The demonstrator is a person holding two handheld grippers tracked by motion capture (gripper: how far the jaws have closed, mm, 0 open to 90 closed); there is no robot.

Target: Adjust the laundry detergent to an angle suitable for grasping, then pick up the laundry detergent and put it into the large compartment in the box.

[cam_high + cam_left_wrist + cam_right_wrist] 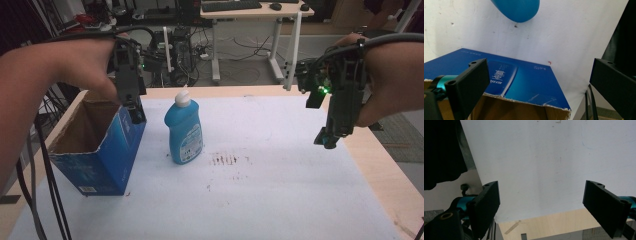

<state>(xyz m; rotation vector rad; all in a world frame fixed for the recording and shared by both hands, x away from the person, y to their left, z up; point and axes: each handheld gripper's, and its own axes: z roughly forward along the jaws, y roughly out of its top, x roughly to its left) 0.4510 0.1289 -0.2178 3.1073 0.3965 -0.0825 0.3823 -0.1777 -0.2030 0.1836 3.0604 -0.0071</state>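
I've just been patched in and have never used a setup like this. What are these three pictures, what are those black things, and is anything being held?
There is no robot arm here: a person holds a hand-held tool with two black jaws in each hand. The high view looks down on the table from above the person. There the left gripper hangs over the rim of an open blue cardboard box, and the right gripper hovers over the table's right side. The other two pictures come from a camera riding on each gripper, looking along its jaws. In the left gripper view the jaws stand wide apart above the box's torn top edge; in the right gripper view they stand wide apart over the white table cover. Nothing is held. A blue bottle with a white cap stands upright just beside the box.
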